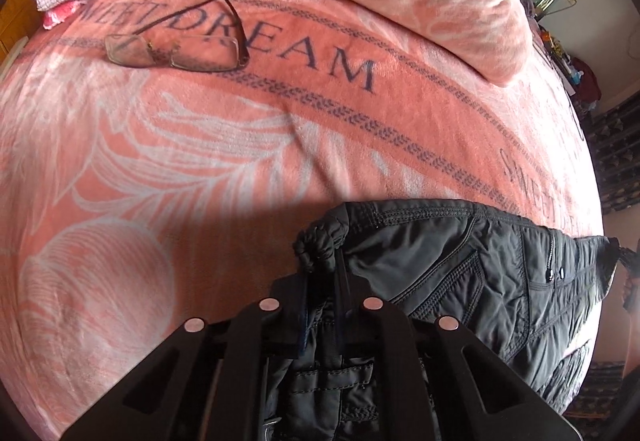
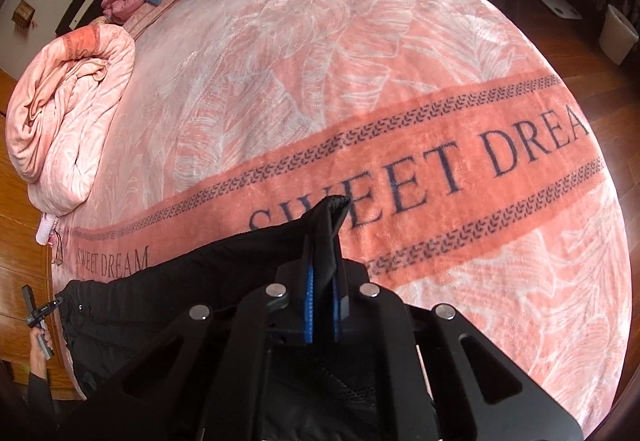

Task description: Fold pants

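pink blanket [image 1: 240,169] | glasses [image 1: 176,53] | both grippers clamp black pants [image 1: 460,257]

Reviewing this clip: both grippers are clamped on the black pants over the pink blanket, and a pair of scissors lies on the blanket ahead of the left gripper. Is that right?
Not quite. In the left wrist view the item lying on the blanket is a pair of eyeglasses, not scissors. The rest holds: left gripper and right gripper both pinch the black pants.

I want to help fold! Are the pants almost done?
Not yet. Both the left gripper and the right gripper have pinched the black pants, spread along the edge of the pink blanket. No neat fold shows, so the folding is left.
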A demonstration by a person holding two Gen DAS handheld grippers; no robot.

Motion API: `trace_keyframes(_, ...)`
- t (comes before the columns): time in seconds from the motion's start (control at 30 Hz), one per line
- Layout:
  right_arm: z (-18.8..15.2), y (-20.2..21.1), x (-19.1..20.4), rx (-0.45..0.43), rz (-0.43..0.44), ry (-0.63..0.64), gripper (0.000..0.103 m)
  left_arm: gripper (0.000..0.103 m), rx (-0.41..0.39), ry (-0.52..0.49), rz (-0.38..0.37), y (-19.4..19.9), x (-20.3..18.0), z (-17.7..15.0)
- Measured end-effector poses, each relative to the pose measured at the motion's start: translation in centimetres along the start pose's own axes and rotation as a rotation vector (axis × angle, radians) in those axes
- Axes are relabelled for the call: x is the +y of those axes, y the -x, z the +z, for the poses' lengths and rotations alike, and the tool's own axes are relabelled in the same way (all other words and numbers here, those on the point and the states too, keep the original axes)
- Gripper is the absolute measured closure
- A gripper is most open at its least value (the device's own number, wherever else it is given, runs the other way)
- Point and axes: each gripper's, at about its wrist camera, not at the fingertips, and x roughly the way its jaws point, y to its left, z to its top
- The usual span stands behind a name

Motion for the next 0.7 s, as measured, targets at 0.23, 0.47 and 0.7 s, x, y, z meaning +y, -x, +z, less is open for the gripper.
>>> trace_keyframes(0.23, -1.4, 4.5, 1.1, -0.072, 0.020, 0.010, 0.098, 0.094, -0.062, -0.015, -0.027, 2.8, -0.3, -0.6)
trace_keyframes(0.47, -3.9, 9.9, 2.1, -0.147, 0.037, 0.001, 0.098, 0.094, -0.137, -0.055, -0.070, 6.6, -1.6, -1.6)
trace_keyframes(0.7, -7.8, 15.2, 3.2, -0.206, 0.063, 0.007, 0.099, 0.094, -0.215, -0.079, -0.137, 11.0, -2.9, -3.7)
